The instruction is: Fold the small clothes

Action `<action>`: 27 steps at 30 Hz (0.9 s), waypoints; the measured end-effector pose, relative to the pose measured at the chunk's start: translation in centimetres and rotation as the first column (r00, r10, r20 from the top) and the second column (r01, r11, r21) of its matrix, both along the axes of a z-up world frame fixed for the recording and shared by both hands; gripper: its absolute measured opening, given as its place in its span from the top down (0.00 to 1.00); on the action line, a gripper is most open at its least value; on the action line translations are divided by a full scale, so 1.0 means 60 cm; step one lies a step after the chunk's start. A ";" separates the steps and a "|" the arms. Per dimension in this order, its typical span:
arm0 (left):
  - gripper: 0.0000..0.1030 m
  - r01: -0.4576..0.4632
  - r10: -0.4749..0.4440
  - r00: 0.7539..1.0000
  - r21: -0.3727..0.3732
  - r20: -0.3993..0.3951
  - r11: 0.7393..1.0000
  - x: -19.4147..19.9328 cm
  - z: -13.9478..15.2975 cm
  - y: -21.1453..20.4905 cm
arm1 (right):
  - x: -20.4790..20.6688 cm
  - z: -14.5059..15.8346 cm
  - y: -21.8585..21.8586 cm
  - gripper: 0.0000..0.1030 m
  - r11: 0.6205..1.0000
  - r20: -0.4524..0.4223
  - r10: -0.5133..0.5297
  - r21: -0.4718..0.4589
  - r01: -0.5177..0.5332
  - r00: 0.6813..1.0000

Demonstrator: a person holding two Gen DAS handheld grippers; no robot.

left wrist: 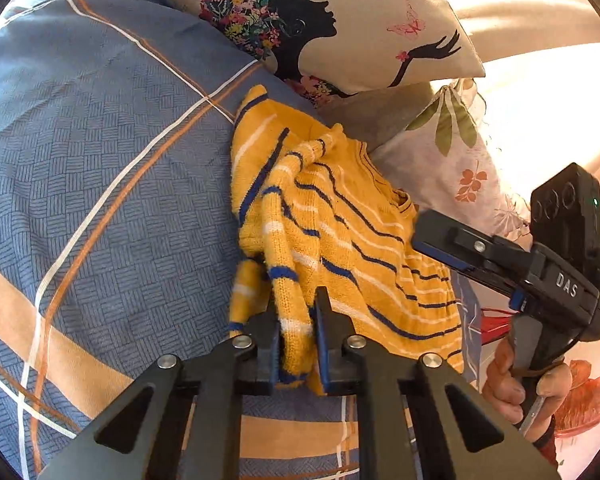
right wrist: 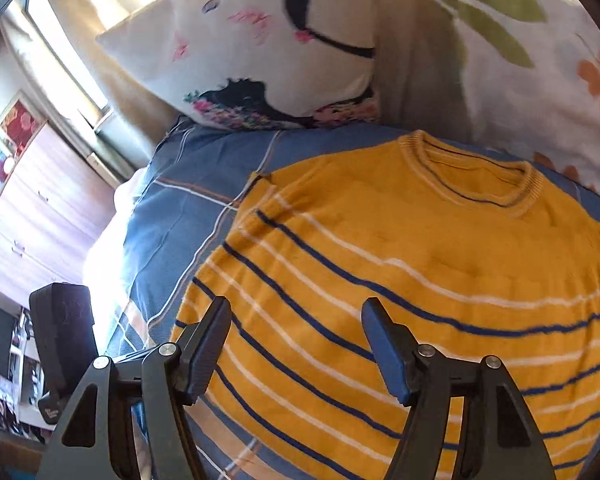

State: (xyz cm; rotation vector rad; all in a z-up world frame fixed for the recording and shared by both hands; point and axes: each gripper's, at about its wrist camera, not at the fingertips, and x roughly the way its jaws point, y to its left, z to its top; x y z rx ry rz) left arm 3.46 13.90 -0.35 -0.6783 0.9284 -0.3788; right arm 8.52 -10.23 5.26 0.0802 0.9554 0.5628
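One mustard-yellow knitted sweater with navy and white stripes lies on the blue checked bedsheet with orange and white lines, just below two printed pillows: one cream silhouette pillow and one white leaf-patterned pillow. The left gripper pinches a bunched sleeve; the right gripper hangs spread wide above the sweater's striped body.

Black fingers, blue pads, silver screws; "DAS" marking.
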 end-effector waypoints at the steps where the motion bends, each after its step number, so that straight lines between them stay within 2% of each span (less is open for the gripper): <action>1: 0.87 -0.004 0.004 1.000 -0.019 -0.003 1.000 0.000 -0.001 0.002 | 0.011 -0.003 0.031 0.29 0.999 -0.010 0.029 -0.024 -0.029 1.000; 4: 0.87 -0.010 0.010 1.000 -0.033 -0.001 0.999 -0.002 -0.003 0.003 | 0.049 -0.020 0.103 0.28 0.993 -0.069 0.078 -0.081 -0.083 0.995; 7: 0.87 -0.018 0.018 1.000 -0.040 -0.001 0.999 -0.004 -0.005 0.003 | 0.078 -0.043 0.168 0.28 0.977 -0.112 0.077 -0.187 -0.097 0.991; 10: 0.87 -0.026 0.026 1.000 -0.049 -0.003 0.998 -0.005 -0.009 0.005 | 0.092 -0.064 0.222 0.24 0.941 -0.109 0.066 -0.325 -0.098 0.992; 13: 0.87 -0.035 0.034 0.999 -0.057 -0.009 0.998 -0.006 -0.014 0.008 | 0.095 -0.084 0.257 0.23 0.883 -0.097 0.059 -0.460 -0.097 0.994; 14: 0.87 -0.036 0.036 0.999 -0.059 -0.010 0.998 -0.007 -0.014 0.008 | 0.091 -0.089 0.267 0.28 0.858 -0.079 0.064 -0.505 -0.095 0.995; 15: 0.87 -0.036 0.036 0.999 -0.061 -0.010 0.998 -0.007 -0.014 0.009 | 0.085 -0.093 0.276 0.40 0.831 -0.050 0.073 -0.550 -0.088 0.996; 16: 0.87 -0.036 0.035 0.999 -0.062 -0.010 0.997 -0.008 -0.012 0.009 | 0.076 -0.095 0.282 0.45 0.802 -0.012 0.087 -0.593 -0.077 0.996; 17: 0.87 -0.036 0.035 0.999 -0.061 -0.009 0.998 -0.009 -0.009 0.008 | 0.067 -0.094 0.283 0.58 0.793 0.011 0.105 -0.604 -0.077 0.994; 18: 0.87 -0.034 0.034 0.999 -0.056 -0.004 0.998 -0.011 -0.004 0.005 | 0.062 -0.091 0.282 0.73 0.798 0.020 0.115 -0.598 -0.080 0.993; 20: 0.87 -0.015 0.016 1.000 -0.039 0.021 0.999 -0.018 0.013 -0.004 | 0.056 -0.073 0.262 0.84 0.838 0.026 0.103 -0.541 -0.072 0.994; 22: 0.87 0.005 -0.003 0.999 -0.025 0.054 1.000 -0.028 0.037 -0.013 | 0.053 -0.044 0.226 0.87 0.887 0.042 0.080 -0.459 -0.052 0.996; 24: 0.86 0.018 -0.014 0.996 -0.048 0.090 0.999 -0.044 0.066 -0.015 | 0.048 -0.015 0.175 0.88 0.922 0.060 0.048 -0.386 -0.021 0.997; 26: 0.78 0.036 -0.026 0.991 -0.069 0.134 0.997 -0.060 0.094 -0.017 | 0.044 0.007 0.123 0.88 0.947 0.073 0.006 -0.321 0.017 0.997; 27: 0.69 0.039 -0.029 0.987 -0.064 0.157 0.997 -0.067 0.108 -0.020 | 0.044 0.018 0.091 0.88 0.958 0.075 -0.019 -0.282 0.040 0.997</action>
